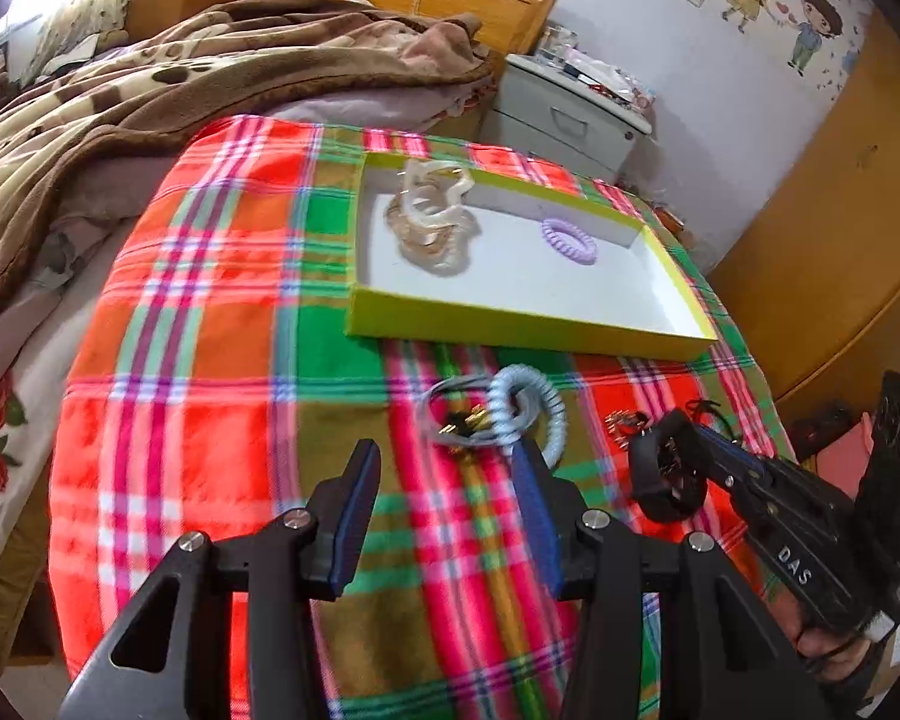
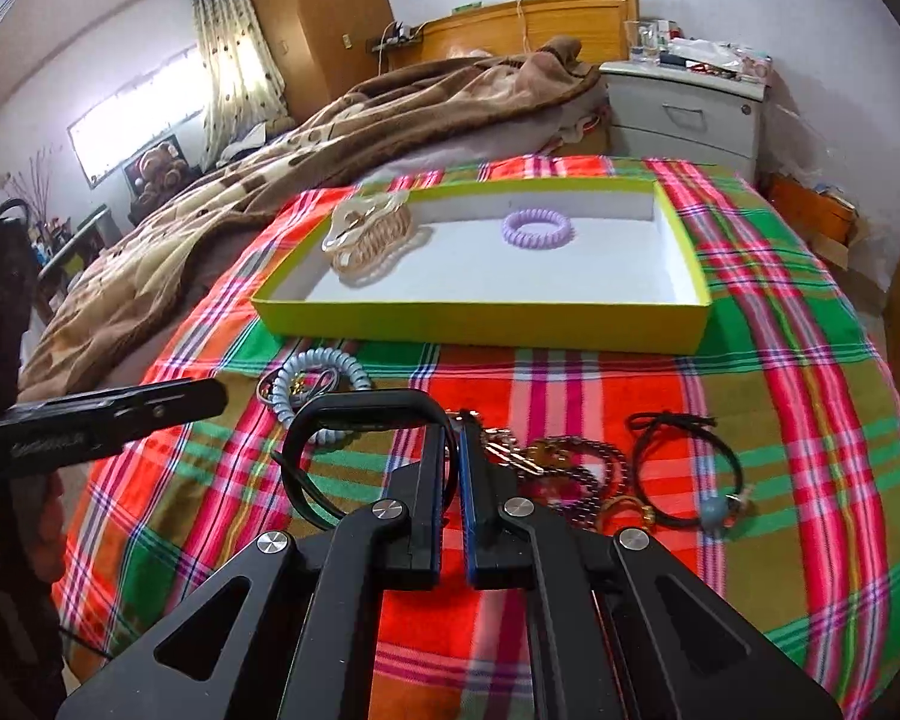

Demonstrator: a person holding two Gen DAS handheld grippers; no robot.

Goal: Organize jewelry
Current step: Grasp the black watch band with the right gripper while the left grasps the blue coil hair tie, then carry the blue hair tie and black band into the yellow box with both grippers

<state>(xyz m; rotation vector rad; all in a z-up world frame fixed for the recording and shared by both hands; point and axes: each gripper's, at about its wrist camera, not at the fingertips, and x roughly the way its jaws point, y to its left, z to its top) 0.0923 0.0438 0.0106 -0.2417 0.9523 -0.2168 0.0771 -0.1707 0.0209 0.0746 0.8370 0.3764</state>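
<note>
A yellow-green tray (image 1: 510, 333) (image 2: 480, 321) lies on the plaid cloth. It holds a beige hair clip with a coil tie (image 1: 429, 222) (image 2: 369, 234) and a purple coil tie (image 1: 569, 240) (image 2: 537, 228). My left gripper (image 1: 444, 456) is open, just short of a light blue coil tie (image 1: 531, 408) (image 2: 321, 372) lying on grey ties. My right gripper (image 2: 455, 420) (image 1: 669, 462) is shut on a black band (image 2: 354, 414) (image 1: 660, 480), held just above the cloth. A dark bead bracelet (image 2: 576, 474), a gold ring (image 2: 627, 510) and a black tie with a blue bead (image 2: 687, 468) lie to its right.
The plaid cloth (image 1: 210, 360) covers a bed end. A brown blanket (image 1: 150, 78) lies behind. A grey nightstand (image 1: 561, 114) (image 2: 684, 102) stands beyond the tray. A wooden wardrobe (image 1: 828, 252) stands on the right.
</note>
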